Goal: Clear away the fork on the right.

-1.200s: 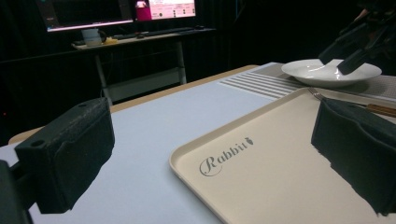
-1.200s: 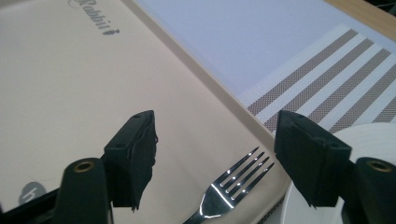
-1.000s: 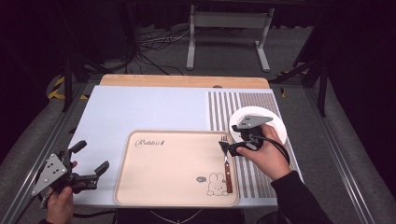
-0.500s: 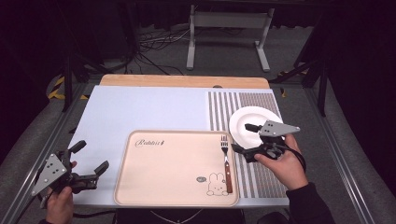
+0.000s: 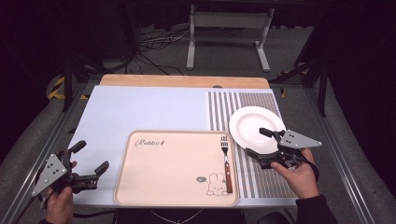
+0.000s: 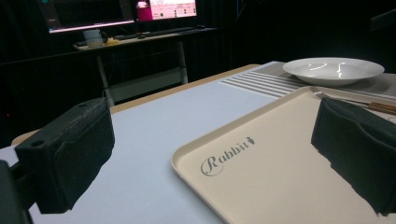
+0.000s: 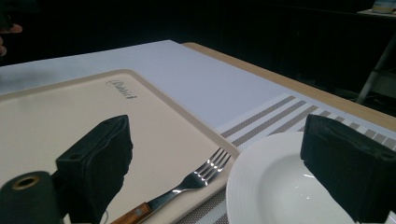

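A beige tray printed with a rabbit lies at the table's front. A wooden-handled fork rests along the tray's right side, tines pointing away. To its right a white plate sits on a striped mat. My right gripper hovers at the plate's near rim. Its jaws have just been opening and now stand wide, pressing on nothing. In the right gripper view the fork and plate lie ahead between the jaws. My left gripper is open and empty at the front left, facing the tray.
A pale blue mat covers the table's left and middle, and the striped mat covers the right. A wooden edge runs along the back. Metal rails flank the table. A desk with monitors stands beyond.
My right gripper has moved right, from over the fork's tines on the tray to the plate's near rim. The fork stays on the tray. The left gripper has kept still.
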The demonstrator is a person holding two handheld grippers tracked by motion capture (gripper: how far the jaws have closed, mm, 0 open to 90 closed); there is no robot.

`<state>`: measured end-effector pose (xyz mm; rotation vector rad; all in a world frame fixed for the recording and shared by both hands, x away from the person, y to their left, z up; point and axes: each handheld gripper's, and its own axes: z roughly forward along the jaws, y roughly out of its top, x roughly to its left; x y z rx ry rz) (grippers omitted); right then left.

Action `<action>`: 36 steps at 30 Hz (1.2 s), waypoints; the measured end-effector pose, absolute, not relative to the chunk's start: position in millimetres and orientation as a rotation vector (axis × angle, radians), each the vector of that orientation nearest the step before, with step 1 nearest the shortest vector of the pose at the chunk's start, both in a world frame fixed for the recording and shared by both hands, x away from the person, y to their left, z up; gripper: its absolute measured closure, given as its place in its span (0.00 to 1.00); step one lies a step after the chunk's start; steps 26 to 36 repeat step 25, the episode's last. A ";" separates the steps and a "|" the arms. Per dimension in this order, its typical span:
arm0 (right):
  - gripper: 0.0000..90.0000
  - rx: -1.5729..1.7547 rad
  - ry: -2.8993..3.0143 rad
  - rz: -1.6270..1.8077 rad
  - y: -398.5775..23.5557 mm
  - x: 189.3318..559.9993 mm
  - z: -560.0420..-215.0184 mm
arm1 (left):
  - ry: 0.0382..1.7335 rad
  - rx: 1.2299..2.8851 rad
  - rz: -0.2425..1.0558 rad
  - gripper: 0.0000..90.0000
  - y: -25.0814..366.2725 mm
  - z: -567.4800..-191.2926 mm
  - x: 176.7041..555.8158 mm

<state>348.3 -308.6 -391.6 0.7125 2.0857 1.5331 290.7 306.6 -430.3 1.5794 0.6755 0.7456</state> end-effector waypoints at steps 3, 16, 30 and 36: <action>0.11 0.718 2.065 1.542 -313.4 346.2 -395.1 | 0.673 1.582 0.745 0.00 306.9 -430.2 290.6; 0.09 0.755 1.950 1.626 -345.0 335.2 -430.2 | 0.660 1.581 0.744 0.00 307.6 -430.2 290.5; 0.09 0.814 2.002 1.581 -353.0 333.4 -442.5 | 0.663 1.573 0.737 0.00 308.8 -430.4 290.6; 0.09 0.814 2.002 1.581 -353.0 333.4 -442.5 | 0.663 1.573 0.737 0.00 308.8 -430.4 290.6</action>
